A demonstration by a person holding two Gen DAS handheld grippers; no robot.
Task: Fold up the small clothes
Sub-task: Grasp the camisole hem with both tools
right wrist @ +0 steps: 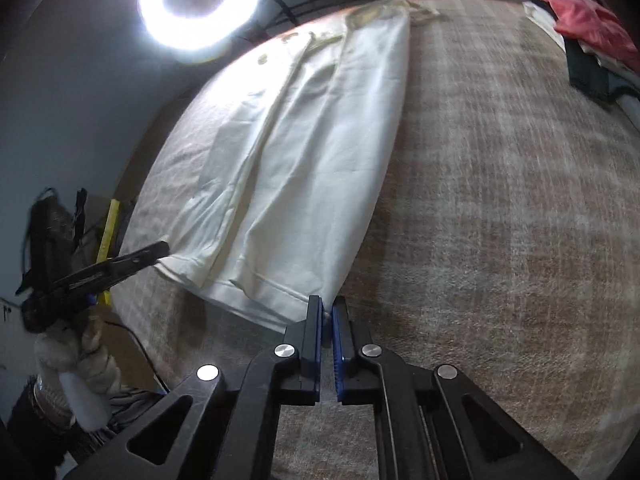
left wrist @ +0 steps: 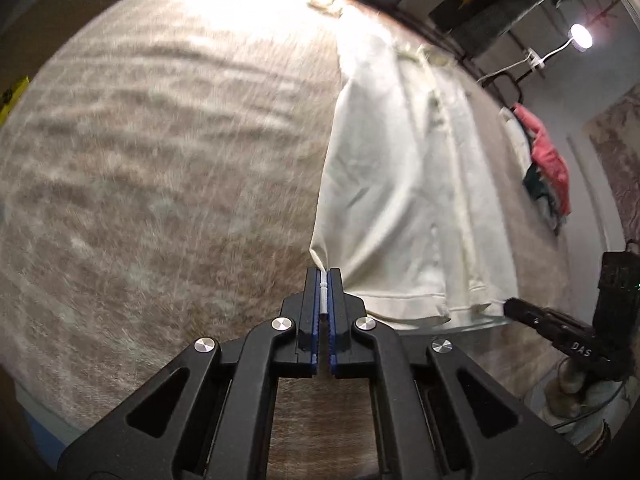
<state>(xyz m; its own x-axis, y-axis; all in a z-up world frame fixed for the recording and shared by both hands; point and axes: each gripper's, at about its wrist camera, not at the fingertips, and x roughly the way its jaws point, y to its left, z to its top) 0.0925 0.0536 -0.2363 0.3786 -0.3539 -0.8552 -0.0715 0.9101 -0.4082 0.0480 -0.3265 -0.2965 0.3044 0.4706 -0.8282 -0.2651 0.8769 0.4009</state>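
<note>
At the hem, both claws (left wrist: 324,276) (right wrist: 328,306) pinch the shirt (left wrist: 400,184).

Setting: a home room rigged for filming, laid out before you.

You work over a brown woven cloth surface (right wrist: 500,200); lit ring light (right wrist: 200,4) and small clip lamp (left wrist: 581,36) stand at its far edge, a pile of red and dark clothes (right wrist: 592,36) at one corner, plain grey walls (right wrist: 60,100) behind.
</note>
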